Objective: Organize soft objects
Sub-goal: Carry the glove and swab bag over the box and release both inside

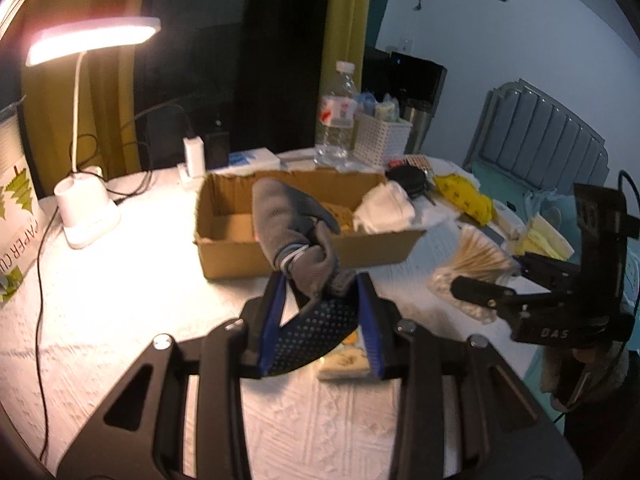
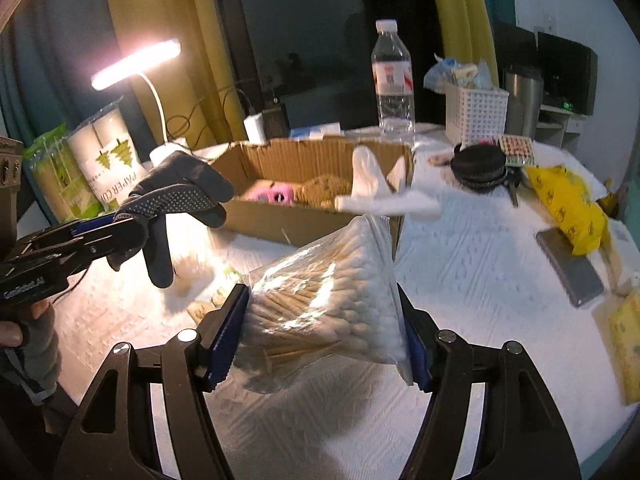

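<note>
Over on the far left, a lit white desk lamp (image 1: 86, 216) glows on the white textured tablecloth (image 1: 120, 320), with a tall white paper-cup sleeve printed with green trees (image 2: 106, 156) just beside it. And here is the left gripper (image 1: 320, 312), blue pads clamped tight on a dark grey knit glove with pale dots on its palm (image 1: 298, 236); the glove is up off the cloth, its fingers flopping forward toward the near wall of the open brown cardboard box (image 1: 240, 258). From the right wrist view the same glove (image 2: 176, 208) hangs at the left, in front of the box's left corner, fingertips drooping. Inside the box (image 2: 320, 152) sit a pink plush thing (image 2: 274, 194) and a brown fuzzy toy (image 2: 324, 190), and a white fabric glove (image 2: 380, 192) sprawls over the box's right rim. In the middle, the right gripper (image 2: 322, 316) squeezes a clear plastic bag of wooden cotton swabs (image 2: 320, 292) between its blue pads, held above the cloth just in front of the box. Behind the box stands a clear water bottle with a white cap (image 2: 392, 80), then a white lattice basket (image 2: 476, 116). Further right, a black round zip pouch (image 2: 478, 168), a yellow printed packet (image 2: 568, 208), and a flat grey slab (image 2: 570, 266) lying just beside it.
</note>
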`<action>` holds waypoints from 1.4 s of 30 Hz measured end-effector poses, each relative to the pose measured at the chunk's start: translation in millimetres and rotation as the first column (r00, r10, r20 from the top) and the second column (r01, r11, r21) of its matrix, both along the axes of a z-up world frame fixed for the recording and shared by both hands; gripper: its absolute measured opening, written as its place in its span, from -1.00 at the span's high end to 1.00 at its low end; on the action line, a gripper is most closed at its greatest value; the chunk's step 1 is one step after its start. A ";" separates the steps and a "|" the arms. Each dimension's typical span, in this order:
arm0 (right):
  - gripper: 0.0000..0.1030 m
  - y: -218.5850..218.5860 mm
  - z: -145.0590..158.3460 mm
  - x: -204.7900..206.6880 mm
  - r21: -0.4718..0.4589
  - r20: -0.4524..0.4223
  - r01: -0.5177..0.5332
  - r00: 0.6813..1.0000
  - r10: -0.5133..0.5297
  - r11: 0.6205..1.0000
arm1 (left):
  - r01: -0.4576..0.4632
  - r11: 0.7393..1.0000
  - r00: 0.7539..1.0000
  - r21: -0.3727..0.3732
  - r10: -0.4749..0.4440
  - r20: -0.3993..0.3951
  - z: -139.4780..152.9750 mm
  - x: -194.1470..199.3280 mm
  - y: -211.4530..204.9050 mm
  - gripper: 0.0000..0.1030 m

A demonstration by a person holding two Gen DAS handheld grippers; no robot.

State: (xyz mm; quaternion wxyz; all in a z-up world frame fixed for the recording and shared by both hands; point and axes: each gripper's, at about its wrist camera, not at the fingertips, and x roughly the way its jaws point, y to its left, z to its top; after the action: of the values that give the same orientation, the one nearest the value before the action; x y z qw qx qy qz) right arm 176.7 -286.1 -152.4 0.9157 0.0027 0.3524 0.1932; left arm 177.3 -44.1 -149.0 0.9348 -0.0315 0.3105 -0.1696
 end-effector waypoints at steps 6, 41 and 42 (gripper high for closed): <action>-0.38 0.6 19.0 10.1 0.011 0.032 0.008 0.999 -0.009 1.000 | -0.023 1.000 0.999 -0.002 0.023 0.032 10.4 15.4 14.7 0.29; -0.38 65.6 14.7 130.1 0.035 -0.001 -0.060 0.998 0.060 0.998 | -0.021 1.000 0.999 -0.020 0.020 -0.051 -21.6 117.9 29.1 -0.06; -0.38 65.8 13.3 132.5 0.039 -0.003 -0.057 0.998 0.057 0.998 | -0.027 0.999 0.998 -0.027 0.026 -0.049 -21.0 118.4 30.4 -0.14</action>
State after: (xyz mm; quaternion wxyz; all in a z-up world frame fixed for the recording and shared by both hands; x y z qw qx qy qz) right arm 309.2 -220.3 -139.1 0.9089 0.0107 0.3503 0.2259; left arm 295.7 -13.8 -170.0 0.9286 -0.0525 0.3304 -0.1607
